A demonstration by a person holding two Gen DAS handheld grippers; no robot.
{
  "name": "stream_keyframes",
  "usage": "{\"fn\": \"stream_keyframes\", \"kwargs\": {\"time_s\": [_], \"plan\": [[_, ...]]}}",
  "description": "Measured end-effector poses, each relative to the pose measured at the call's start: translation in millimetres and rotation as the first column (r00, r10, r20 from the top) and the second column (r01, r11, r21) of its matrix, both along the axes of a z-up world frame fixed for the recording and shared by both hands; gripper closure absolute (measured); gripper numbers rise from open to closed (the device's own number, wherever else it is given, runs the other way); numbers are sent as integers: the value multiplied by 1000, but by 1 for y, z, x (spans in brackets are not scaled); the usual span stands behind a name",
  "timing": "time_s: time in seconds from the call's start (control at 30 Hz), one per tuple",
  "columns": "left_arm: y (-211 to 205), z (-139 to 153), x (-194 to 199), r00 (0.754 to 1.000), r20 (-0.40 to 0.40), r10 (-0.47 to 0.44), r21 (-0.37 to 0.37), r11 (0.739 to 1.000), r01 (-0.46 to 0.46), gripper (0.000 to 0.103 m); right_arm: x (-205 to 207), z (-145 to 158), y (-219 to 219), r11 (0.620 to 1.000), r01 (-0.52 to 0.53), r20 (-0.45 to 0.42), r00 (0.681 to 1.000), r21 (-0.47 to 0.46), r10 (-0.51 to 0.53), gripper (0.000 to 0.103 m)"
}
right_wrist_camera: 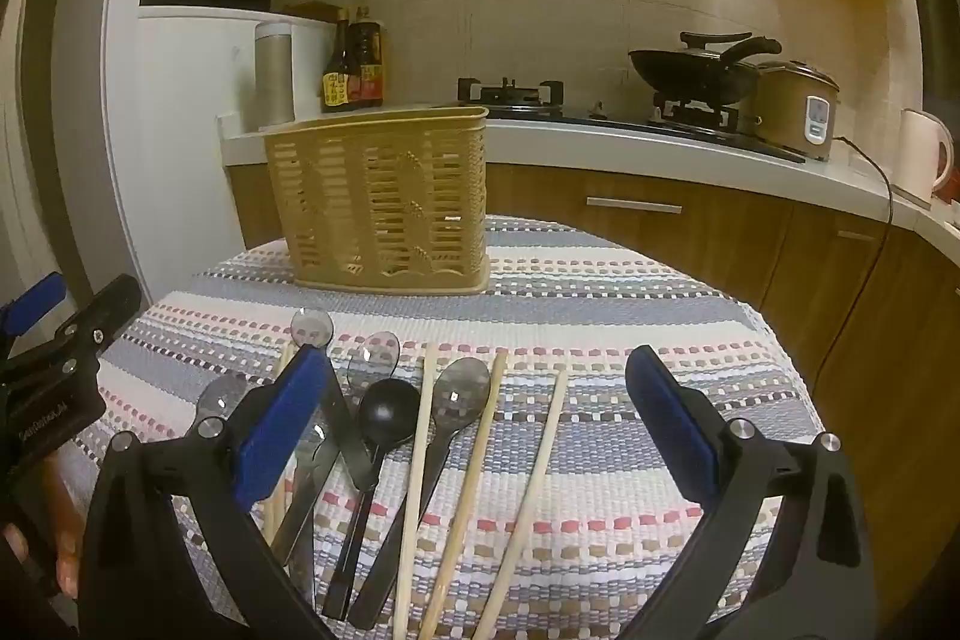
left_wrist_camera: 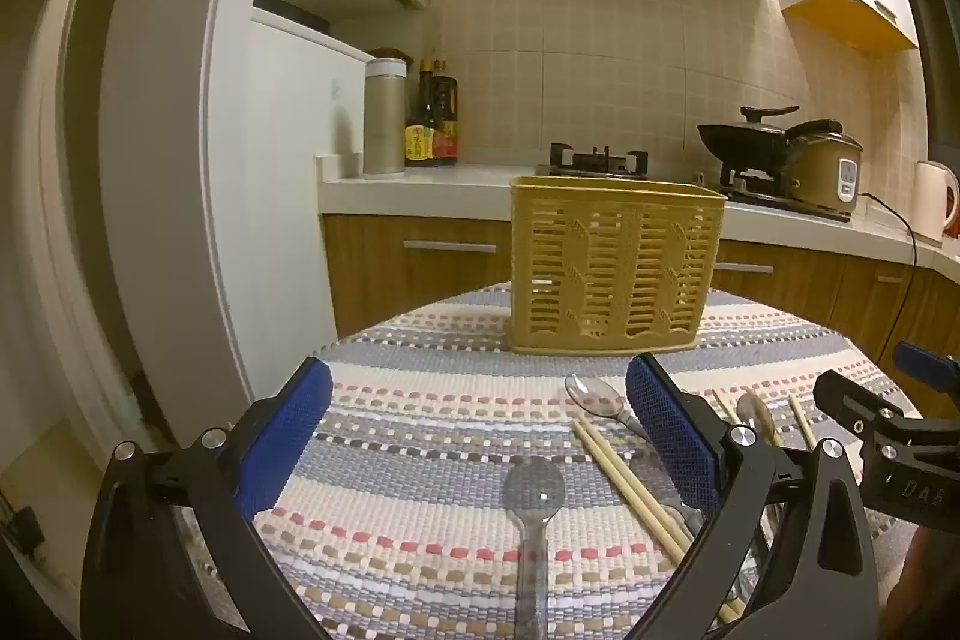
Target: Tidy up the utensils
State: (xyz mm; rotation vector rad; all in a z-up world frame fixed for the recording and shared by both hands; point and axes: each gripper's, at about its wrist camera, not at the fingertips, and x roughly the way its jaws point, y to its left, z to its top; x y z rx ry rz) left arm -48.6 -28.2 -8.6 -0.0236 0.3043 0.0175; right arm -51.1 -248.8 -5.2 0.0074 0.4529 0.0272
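A yellow slotted utensil basket stands upright at the far side of a round table; it also shows in the right wrist view. Utensils lie loose on the striped cloth. In the left wrist view a clear plastic spoon lies between my open left gripper's fingers, with a pair of wooden chopsticks to its right. In the right wrist view a black spoon, clear spoons and wooden chopsticks lie in front of my open, empty right gripper.
The table carries a striped woven cloth. Behind it runs a kitchen counter with a gas stove, a wok, a rice cooker, sauce bottles and a kettle. A white fridge stands at the left.
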Motion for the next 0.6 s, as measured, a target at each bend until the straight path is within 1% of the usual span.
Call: {"fn": "stream_keyframes", "kwargs": {"time_s": [0.27, 0.4, 0.43, 0.6], "plan": [[-1, 0, 0, 1000, -1, 3, -3, 1000, -3, 8, 4, 2, -5, 1000, 0, -6, 1000, 3, 0, 7], [-1, -1, 0, 1000, -1, 4, -6, 1000, -4, 8, 2, -3, 5, 1000, 0, -2, 1000, 6, 0, 7], [-1, -1, 0, 1000, -2, 4, -5, 1000, -4, 8, 0, -1, -1, 1000, -1, 1, 1000, 6, 1, 7], [-2, -2, -1, 1000, -2, 3, -4, 1000, -3, 8, 0, -1, 0, 1000, -1, 2, 1000, 9, 1, 7]]}}
